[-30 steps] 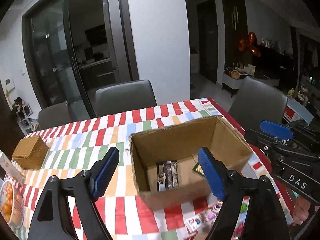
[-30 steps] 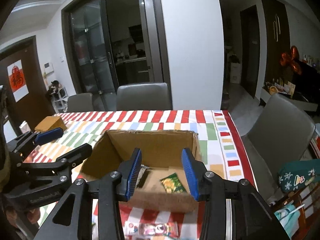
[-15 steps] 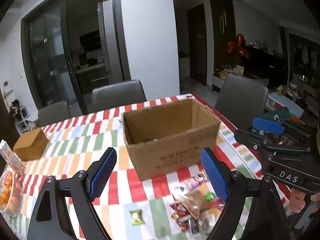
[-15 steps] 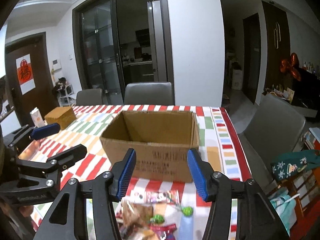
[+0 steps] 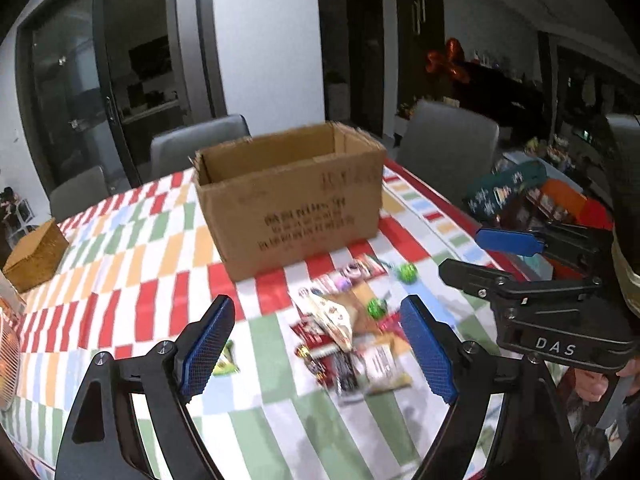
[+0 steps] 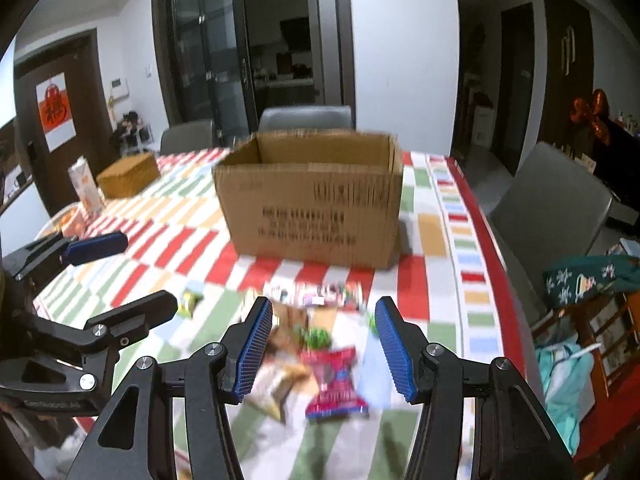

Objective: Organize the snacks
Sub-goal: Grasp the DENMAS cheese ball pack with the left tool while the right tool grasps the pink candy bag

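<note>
While both my left tongs (image 5: 316, 348) and right tongs (image 6: 324, 344) hang released over the loose heap of bright snack packets (image 6: 316, 344) near the bench's right edge, short of the open brown cardboard box (image 6: 312, 204), a hasty pinch could scatter them.

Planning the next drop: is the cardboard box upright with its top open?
Yes. The cardboard box stands upright on the striped tablecloth, its top open with the far inner wall showing. What it holds cannot be seen from here.

On the table (image 6: 436, 236), snack packets (image 6: 320, 344) lie heaped before the cardboard box (image 6: 312, 208).
</note>
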{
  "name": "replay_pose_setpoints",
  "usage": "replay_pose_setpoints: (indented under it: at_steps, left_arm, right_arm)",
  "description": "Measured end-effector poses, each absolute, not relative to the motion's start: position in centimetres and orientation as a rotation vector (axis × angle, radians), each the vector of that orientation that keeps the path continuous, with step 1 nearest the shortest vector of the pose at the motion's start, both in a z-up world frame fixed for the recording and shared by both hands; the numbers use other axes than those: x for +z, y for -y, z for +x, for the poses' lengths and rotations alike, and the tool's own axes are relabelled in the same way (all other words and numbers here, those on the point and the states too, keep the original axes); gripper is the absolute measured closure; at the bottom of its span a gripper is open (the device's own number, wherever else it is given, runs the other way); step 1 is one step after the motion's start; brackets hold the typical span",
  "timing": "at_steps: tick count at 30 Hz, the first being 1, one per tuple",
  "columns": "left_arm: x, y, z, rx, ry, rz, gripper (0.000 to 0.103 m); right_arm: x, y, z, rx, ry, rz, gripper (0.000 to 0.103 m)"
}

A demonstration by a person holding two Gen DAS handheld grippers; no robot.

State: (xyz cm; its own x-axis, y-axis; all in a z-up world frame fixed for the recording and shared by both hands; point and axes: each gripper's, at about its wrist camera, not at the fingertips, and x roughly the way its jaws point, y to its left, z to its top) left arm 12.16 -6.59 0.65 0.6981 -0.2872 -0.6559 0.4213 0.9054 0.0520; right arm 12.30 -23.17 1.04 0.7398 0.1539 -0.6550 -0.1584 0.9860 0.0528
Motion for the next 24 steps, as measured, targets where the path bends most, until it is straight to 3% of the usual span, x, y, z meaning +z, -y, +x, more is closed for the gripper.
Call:
replay_pose_setpoints:
  at_steps: [16, 24]
  left_arm:
    - [-6.9, 9.1, 13.0, -0.533, -0.911, 0.179, 0.052]
    - [-9.1, 10.4, 14.5, -0.559, -0.986, 0.168, 0.061]
  right_arm:
    - [-6.8, 24.2, 12.7, 0.198, -0.934, -0.017, 0.049]
    - [-8.6, 24.1, 14.4, 0.230, -0.981, -0.015, 0.052]
